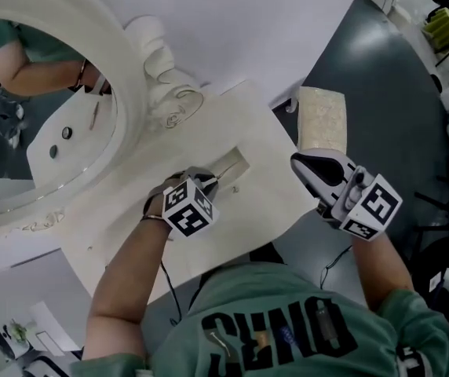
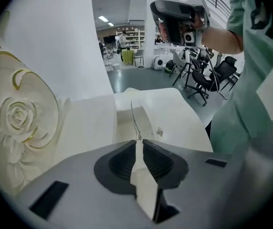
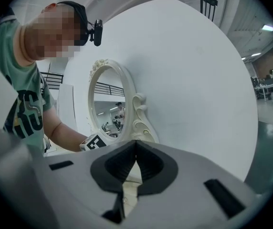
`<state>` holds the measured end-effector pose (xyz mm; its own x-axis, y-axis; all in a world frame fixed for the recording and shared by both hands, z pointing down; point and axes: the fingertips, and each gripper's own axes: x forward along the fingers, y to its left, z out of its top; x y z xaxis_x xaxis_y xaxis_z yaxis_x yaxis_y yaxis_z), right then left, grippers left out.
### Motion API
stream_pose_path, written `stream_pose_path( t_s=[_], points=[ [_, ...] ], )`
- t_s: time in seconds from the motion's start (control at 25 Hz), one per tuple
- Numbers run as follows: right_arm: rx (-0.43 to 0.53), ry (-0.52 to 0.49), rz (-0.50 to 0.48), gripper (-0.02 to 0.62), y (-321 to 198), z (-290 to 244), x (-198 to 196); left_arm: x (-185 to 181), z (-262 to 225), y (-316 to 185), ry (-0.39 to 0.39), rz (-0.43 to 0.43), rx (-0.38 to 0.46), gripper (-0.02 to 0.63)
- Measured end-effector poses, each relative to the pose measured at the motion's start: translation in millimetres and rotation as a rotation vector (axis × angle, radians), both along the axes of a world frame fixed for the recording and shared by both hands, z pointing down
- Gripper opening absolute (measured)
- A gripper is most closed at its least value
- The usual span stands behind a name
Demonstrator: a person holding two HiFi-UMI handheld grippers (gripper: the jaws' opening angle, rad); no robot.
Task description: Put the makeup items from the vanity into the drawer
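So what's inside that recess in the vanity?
The recess shows bare pale floor and a thin stick, held by the left gripper, poking in. The gripper covers its near end.

A large open lab or workshop hall is serving as the setting, rather than a home. A cream vanity (image 1: 271, 163) with an ornate oval mirror (image 1: 44, 140) is standing as a staged set against a curved white backdrop (image 3: 198, 89). A polished grey floor (image 1: 381, 85), strip ceiling lights (image 2: 103, 19), stocked shelves (image 2: 132, 36) and black office chairs (image 2: 205, 80) are stretching away beyond it.
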<state>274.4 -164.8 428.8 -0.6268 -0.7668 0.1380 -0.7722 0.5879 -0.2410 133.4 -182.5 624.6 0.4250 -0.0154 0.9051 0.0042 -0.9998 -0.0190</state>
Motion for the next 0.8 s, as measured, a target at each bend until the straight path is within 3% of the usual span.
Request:
stream_pose_path(
  t_s=[0.48,0.8],
  points=[
    [-0.031,-0.025,0.014,0.011,0,19,15,1,26,-8,-0.099,0.008,-0.02,0.06],
    [-0.034,-0.03,0.014,0.011,-3,19,12,-1,32,-6,-0.117,0.012,-0.042,0.063]
  ],
)
